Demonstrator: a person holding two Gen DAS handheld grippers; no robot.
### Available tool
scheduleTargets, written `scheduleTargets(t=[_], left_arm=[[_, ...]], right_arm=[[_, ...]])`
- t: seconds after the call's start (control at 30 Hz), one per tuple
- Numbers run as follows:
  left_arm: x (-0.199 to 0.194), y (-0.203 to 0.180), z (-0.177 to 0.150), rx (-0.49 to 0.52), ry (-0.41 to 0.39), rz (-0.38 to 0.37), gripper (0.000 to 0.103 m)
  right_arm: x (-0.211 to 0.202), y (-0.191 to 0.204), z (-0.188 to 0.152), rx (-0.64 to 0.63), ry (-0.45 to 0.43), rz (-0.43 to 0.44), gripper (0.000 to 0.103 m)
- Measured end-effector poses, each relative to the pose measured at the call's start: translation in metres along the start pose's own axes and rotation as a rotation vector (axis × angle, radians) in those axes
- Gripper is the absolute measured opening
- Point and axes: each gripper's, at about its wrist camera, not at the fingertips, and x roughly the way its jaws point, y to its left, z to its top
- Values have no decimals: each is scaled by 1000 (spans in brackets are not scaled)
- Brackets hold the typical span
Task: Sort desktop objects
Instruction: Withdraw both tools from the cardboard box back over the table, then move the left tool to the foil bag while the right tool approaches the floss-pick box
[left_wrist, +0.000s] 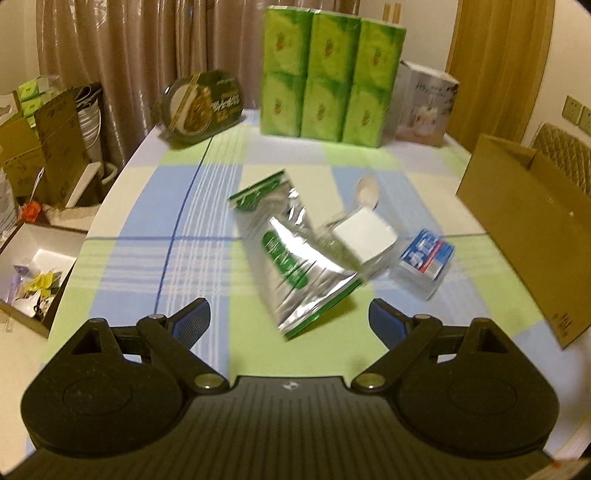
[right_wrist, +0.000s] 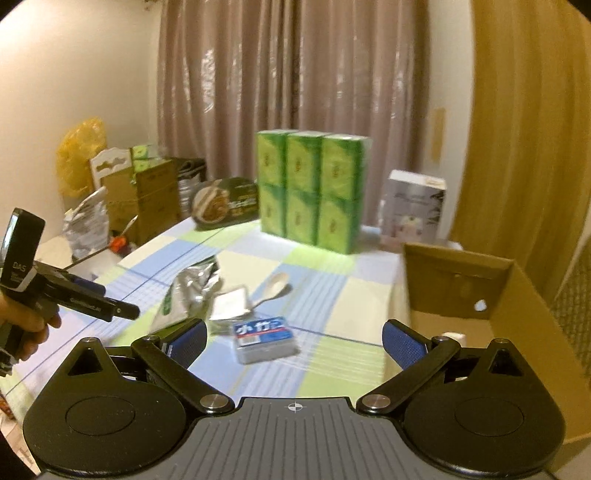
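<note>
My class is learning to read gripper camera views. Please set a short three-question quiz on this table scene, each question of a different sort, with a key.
1. True or false: the left gripper holds the crinkled silver foil pouch with green print.
2. Multiple choice: the open brown cardboard box stands at the table's A) left B) right C) far edge, as the cameras see it.
3. Fill in: the white plastic spoon lies between the small white cube-shaped box and the shrink-wrapped block of green ____ packs.

Key: 1 false, both grippers are open and empty; 2 B; 3 tissue.
</note>
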Motion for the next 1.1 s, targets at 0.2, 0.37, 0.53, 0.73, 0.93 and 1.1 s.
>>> scheduleTargets(t=[0.2,0.37,0.53,0.73,0.93,1.1], left_arm=[[4,8,-2,-17,15,-6,90],[10,2,8,-3,20,-26,92],[28,-4,25,36,60,-42,93],[56,-2,45,44,123,-55,93],[86,10,59,-7,191,-62,93],[99,20,70,-73,193,-77,93]], right_arm=[[20,15,-12,-16,58,27,99],[33,18,-23,-31,104,41,100],[49,16,-27,-38,136,51,101],[82,12,-26,-49,178,63,101],[125,12,-24,-69,219,79,101],[163,14,-20,-102,243,105,101]])
